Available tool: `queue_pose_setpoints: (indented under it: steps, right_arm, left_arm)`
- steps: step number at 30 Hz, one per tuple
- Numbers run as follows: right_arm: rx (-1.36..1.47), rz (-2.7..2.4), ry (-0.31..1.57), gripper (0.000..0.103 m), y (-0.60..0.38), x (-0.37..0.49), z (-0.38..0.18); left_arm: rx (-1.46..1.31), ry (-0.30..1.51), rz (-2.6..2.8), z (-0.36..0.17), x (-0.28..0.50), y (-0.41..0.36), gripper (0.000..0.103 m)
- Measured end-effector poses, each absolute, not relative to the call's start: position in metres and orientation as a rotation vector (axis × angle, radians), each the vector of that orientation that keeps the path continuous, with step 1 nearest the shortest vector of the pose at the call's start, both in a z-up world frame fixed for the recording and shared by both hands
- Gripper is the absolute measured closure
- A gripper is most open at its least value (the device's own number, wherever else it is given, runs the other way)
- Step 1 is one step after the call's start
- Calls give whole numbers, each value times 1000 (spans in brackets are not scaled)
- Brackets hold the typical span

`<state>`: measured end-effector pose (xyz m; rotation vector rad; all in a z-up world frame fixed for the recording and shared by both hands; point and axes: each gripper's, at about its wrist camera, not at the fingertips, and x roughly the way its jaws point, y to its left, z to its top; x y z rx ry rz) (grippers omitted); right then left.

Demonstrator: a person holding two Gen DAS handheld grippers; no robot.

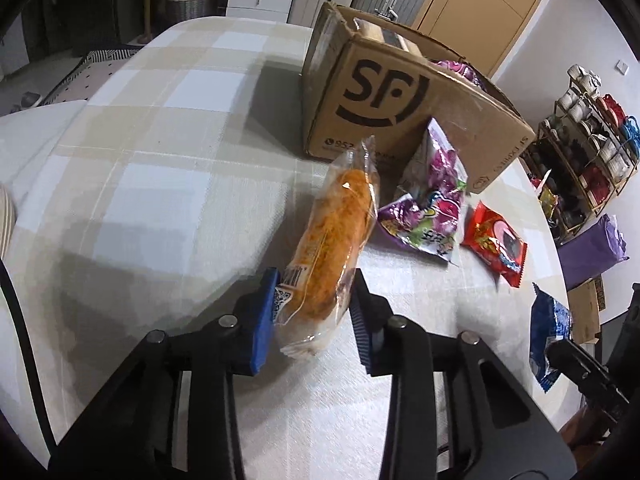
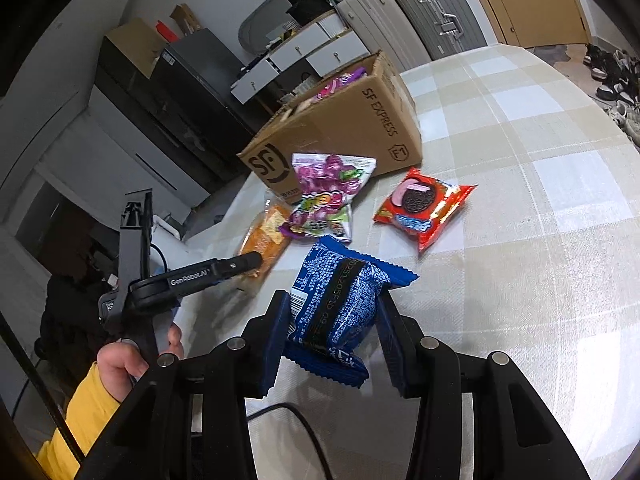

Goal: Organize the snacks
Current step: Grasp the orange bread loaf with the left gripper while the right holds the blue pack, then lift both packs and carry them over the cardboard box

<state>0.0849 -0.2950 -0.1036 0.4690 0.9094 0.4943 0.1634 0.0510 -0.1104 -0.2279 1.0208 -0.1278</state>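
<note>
My left claw (image 1: 314, 312) is clamped on a bread roll in a clear wrapper (image 1: 334, 236); the blue pads press its lower end from both sides, and the rest of the roll sticks up and forward toward the cardboard box (image 1: 384, 96). From my right wrist view the same roll (image 2: 266, 236) shows as an orange patch beside the other claw's arm (image 2: 208, 274), with my left hand (image 2: 128, 356) and a yellow sleeve (image 2: 86, 412) gripping the handle below it.

My right claw (image 2: 330, 332) is clenched around a blue snack packet (image 2: 340, 304), its pads squeezing the crinkled foil at the middle, one sealed edge hanging under the fingers. In the left view that packet (image 1: 550, 332) appears at the far right edge.

On the checked cloth of the surface (image 2: 520, 200), a purple candy bag (image 2: 326, 196) leans against the front wall of the box, just beside the roll. A red cookie packet (image 2: 424, 206) lies flat to its right, apart from the bag and near the box corner. The box stands open at the top, and more purple and pink wrappers (image 2: 340, 82) show inside it.

Behind the surface stand suitcases (image 2: 436, 8) and white drawers (image 2: 304, 56). In the left view a rack of shoes (image 1: 588, 140) stands against the wall.
</note>
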Motion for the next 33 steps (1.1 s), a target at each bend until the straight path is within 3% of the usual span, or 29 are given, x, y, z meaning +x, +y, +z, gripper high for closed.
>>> queue_pose_setpoints:
  steps: [9,11,13,19,22,27,33]
  right_arm:
    - [466,520,916,60,-290,83,-103]
    - [469,523,915,60,-291,83,-103]
    - [472,528,915,60,-291,83,-103]
    - [464,553,920,60,-287,84,-102]
    - [453,561,929,60,-284,85,-104]
    - [451,560,940,60,-281,88,-106]
    - [454,564,913,60,-282,84,-102]
  left_arm:
    - [-258,1020,-117,-114,155,54,73]
    - [-289,1036,-136,-117,162,59,68]
    - [-344,1062,-168,-123,171,64,55]
    - [-366,1057,-193,-122,193,71,54]
    - [-343,1063,-215,-122,200,65,70]
    - [-261,1065,-209,-116,200,46,78]
    - [-265,1059,-215,-108,186,45,79]
